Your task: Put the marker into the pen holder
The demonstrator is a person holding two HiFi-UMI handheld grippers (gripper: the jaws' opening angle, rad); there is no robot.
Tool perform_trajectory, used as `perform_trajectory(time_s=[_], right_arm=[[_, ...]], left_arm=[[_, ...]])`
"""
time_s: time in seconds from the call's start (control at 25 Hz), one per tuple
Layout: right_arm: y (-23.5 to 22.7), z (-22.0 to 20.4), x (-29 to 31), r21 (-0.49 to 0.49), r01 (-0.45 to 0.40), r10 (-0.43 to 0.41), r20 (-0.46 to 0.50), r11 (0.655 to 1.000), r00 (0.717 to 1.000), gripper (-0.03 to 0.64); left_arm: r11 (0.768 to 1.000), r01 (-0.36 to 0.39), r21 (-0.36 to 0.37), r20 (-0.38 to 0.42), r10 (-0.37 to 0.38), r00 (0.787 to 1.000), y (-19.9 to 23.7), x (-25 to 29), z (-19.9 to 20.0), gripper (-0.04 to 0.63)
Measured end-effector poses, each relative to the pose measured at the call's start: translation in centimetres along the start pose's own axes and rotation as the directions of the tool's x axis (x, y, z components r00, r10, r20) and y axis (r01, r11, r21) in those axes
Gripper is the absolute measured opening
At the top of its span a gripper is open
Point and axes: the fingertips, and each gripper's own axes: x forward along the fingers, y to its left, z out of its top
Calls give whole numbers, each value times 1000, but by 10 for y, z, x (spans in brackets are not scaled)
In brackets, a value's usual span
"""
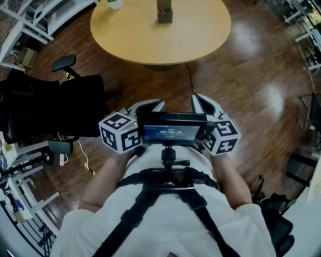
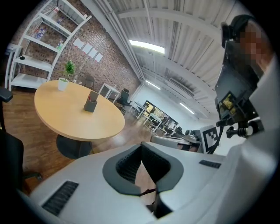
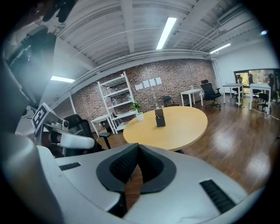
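A dark grey pen holder (image 1: 164, 14) (image 2: 91, 104) (image 3: 160, 118) stands on the round wooden table (image 1: 200, 35) (image 2: 65, 113) (image 3: 183, 127), well ahead of me. Something thin and reddish sticks out of its top; I cannot tell what it is. No loose marker shows on the table. Both grippers are held close to the person's chest, far short of the table. My left gripper (image 1: 148, 106) (image 2: 141, 146) has its jaws together with nothing between them. My right gripper (image 1: 202, 103) (image 3: 138, 146) is likewise shut and empty.
A black office chair (image 1: 50, 108) stands at the left between me and the table. A white plant pot (image 1: 114, 4) (image 3: 139, 116) sits on the table's far left side. White shelves (image 1: 40, 20) (image 3: 116, 105) line the wall. A small screen (image 1: 173, 129) is mounted on the person's chest harness.
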Motion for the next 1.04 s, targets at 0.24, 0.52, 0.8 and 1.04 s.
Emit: perform_trajectory(time_s=[0.24,0.52,0.8,1.04], right_arm=[[4,0,5,-15,-5,5,-12,1000,1000,-11],[7,0,3,-17,-2,2,-10,1000,1000,-11],[8,-9,-3,-10,8,-8,-11,1000,1000,-11],[3,-12,-4,-10,13,-14,-17,1000,1000,-11]], left_arm=[[1000,6,4,-4,-6,1000,2,0,1,-6],[1000,17,15,-22,-16,1000,-3,2,-2,-6],[999,25,21,-30,-24,999,-9,4,-6,-6],[999,30,25,-37,-29,999,-11,7,-7,-6]])
